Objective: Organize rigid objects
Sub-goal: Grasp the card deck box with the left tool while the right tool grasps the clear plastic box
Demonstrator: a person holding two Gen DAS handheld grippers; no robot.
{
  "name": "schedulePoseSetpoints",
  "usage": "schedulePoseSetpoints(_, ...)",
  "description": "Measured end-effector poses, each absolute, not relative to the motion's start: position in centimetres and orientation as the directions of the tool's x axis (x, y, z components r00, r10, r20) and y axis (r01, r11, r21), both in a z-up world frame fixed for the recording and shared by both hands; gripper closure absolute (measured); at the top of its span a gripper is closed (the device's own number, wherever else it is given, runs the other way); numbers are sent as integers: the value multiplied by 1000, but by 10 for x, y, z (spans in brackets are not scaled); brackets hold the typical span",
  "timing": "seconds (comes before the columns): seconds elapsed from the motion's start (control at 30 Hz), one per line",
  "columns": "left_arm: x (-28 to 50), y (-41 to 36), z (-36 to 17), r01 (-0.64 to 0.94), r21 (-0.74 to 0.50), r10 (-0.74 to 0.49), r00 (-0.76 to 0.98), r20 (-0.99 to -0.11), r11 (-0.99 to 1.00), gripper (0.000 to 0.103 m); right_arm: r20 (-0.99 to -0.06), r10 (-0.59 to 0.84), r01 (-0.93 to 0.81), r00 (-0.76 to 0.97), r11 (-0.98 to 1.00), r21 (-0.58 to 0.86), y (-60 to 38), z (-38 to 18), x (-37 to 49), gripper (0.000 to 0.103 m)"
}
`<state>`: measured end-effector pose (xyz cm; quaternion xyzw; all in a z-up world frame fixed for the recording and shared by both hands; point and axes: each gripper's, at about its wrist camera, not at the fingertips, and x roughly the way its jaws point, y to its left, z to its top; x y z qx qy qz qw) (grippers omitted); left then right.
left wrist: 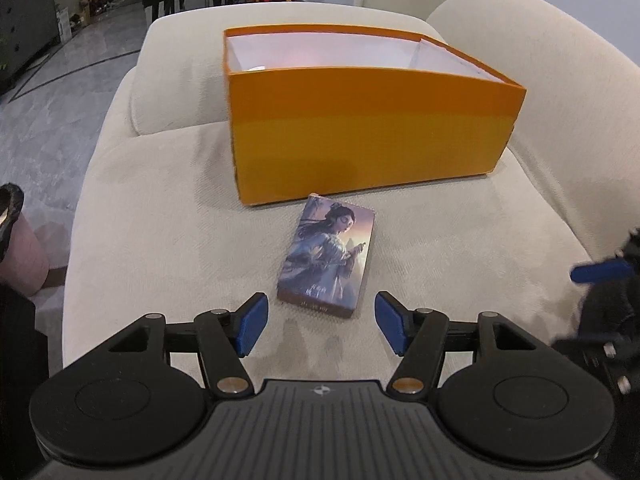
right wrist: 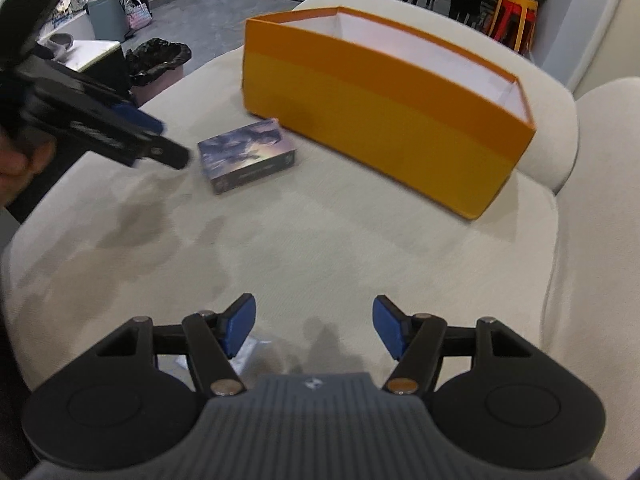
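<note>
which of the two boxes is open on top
The big orange box: it has no lid and its white inside shows. The small picture box in front of it lies flat and closed on the sofa.

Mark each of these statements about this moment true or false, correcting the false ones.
1. The small illustrated rectangular card box lies on the beige sofa cushion, outside the orange cardboard box. True.
2. The left gripper is clamped on the card box. False: its blue fingers stand apart, just short of the card box, touching nothing.
3. The orange box has its lid on. False: it is open on top, its white inside showing.
4. The right gripper holds nothing. True: only cushion shows between its fingers.
5. The card box stands upright on its end. False: it lies flat, picture side up.
</note>
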<state>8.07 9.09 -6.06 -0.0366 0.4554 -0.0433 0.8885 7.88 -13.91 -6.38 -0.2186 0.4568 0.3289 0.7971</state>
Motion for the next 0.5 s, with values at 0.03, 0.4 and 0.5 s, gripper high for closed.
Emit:
schedulePoseSetpoints(0.03,84,90,-63,48,-100,-110,580,-807,994,31,-875,328,-718,356,695,-31,-139,-65,77,37)
schedulePoseSetpoints(0.4,123,84,-82,95,-45,-92,581,-809,994,27,-901,342,-663,268,744,85,-129,-88,55,31)
schedulePoseSetpoints(0.5,127,83,-85,104,-41,-95,590,-802,994,20,-907,339,-635,249,764,111,-130,-95,54,31)
